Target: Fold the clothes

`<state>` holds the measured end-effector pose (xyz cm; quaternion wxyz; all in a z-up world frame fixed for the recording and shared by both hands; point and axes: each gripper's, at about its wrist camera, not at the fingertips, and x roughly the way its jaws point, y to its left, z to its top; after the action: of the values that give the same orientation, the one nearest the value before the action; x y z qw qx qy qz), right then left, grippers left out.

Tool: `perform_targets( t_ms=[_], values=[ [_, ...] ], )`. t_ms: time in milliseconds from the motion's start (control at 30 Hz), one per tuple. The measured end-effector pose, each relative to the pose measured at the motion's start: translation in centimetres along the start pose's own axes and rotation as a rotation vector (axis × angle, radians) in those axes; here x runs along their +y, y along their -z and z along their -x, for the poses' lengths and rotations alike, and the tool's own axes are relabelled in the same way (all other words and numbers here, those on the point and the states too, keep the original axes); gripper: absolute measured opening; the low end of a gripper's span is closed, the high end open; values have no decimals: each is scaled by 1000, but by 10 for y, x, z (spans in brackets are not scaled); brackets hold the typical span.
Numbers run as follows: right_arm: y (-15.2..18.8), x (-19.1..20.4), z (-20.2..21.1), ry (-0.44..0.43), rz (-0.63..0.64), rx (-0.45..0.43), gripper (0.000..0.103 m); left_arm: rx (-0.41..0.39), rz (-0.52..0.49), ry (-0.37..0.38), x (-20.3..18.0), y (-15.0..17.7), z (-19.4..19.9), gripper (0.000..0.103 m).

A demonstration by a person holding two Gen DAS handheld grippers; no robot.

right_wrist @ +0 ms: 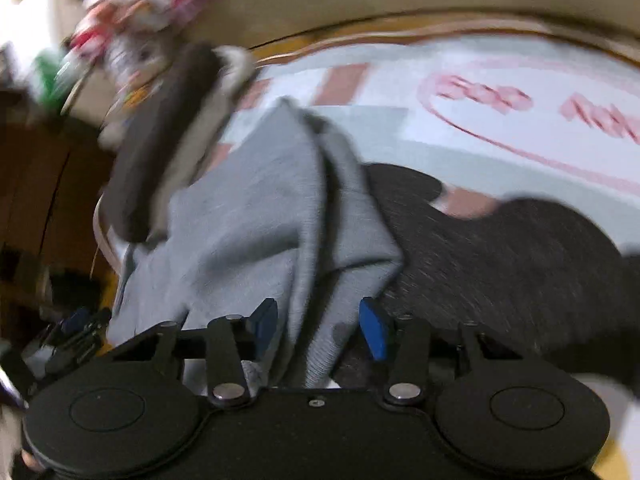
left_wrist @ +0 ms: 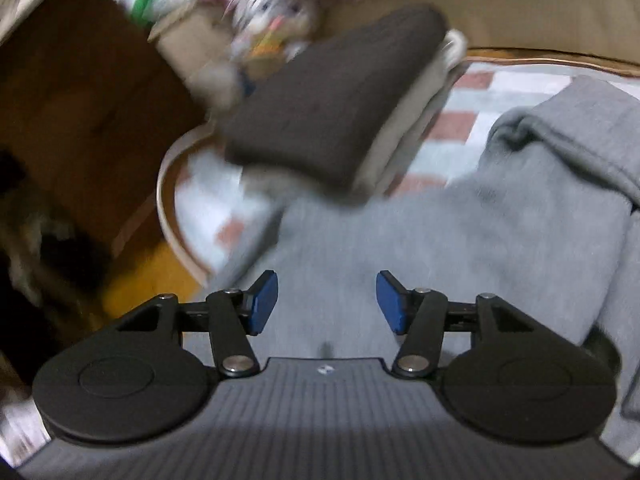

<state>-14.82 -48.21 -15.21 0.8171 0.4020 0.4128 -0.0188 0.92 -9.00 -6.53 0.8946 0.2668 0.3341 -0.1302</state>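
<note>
A grey garment (left_wrist: 460, 240) of soft, fleecy knit lies rumpled across the middle and right of the left wrist view; in the right wrist view it fills the centre, gathered into a long vertical ridge that runs down between the blue pads. It rests on a counter (left_wrist: 472, 92) covered by a smooth white cloth with pale grey and dull red blocks and pink lettering inside an oval outline, edged by a curved wooden rim.

The left gripper (left_wrist: 327, 302) hovers over the grey knit with its jaws spread wide and nothing between them. The right gripper (right_wrist: 319, 326) has its jaws spread around the grey fold; whether the pads touch the cloth cannot be told.

A folded stack (left_wrist: 332, 108), dark brown on top with paler layers beneath, sits at upper centre, a neat blunt-cornered slab touching the grey garment's far edge. A black, coarse-looking garment (right_wrist: 500, 252) lies at the right, beside the grey one. Motion blur smears the colourful clutter at the upper left.
</note>
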Motion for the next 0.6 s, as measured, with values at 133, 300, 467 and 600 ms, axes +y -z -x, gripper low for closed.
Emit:
perform_targets(
  t_ms=[133,300,467,600],
  values=[
    [-2,5,-12,-91,-63,96,54,32,77,76,11,14,-5,54],
    [3,11,-17,-57,-32,122,60,-52,-44,172,-13,9,2,62],
    [4,3,-18,-8,-98,144,60,-82,-173,245,-48,13,14,72],
    [15,-3,-4,41,-153,132,64,-91,-281,248,-77,20,18,80]
  ],
)
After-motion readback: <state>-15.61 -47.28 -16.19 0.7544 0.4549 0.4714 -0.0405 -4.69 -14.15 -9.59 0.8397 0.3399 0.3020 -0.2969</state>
